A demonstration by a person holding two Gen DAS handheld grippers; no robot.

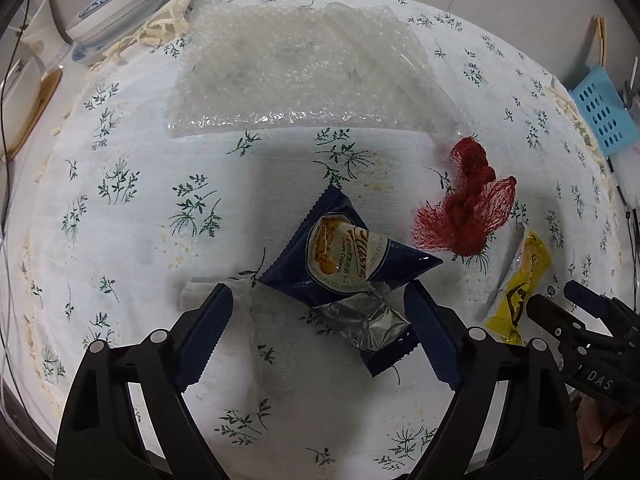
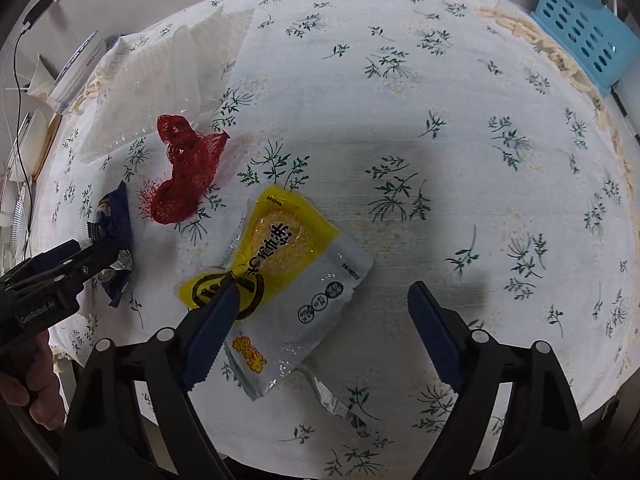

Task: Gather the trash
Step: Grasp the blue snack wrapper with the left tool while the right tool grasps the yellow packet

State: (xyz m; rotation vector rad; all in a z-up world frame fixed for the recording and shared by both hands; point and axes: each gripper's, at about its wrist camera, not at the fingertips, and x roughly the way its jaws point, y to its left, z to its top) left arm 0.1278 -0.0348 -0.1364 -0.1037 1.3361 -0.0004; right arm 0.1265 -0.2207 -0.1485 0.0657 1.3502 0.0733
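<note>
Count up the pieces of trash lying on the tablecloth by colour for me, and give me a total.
Dark blue: 1, the cookie wrapper
Yellow: 1, the snack packet
Red: 1, the mesh net bag
Clear: 1, the bubble wrap sheet
Total: 4

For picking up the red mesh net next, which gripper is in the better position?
Neither is there yet; probably the right gripper. It is open over the yellow snack packet, and the red mesh net lies just beyond it. The left gripper is open around the dark blue cookie wrapper.
</note>
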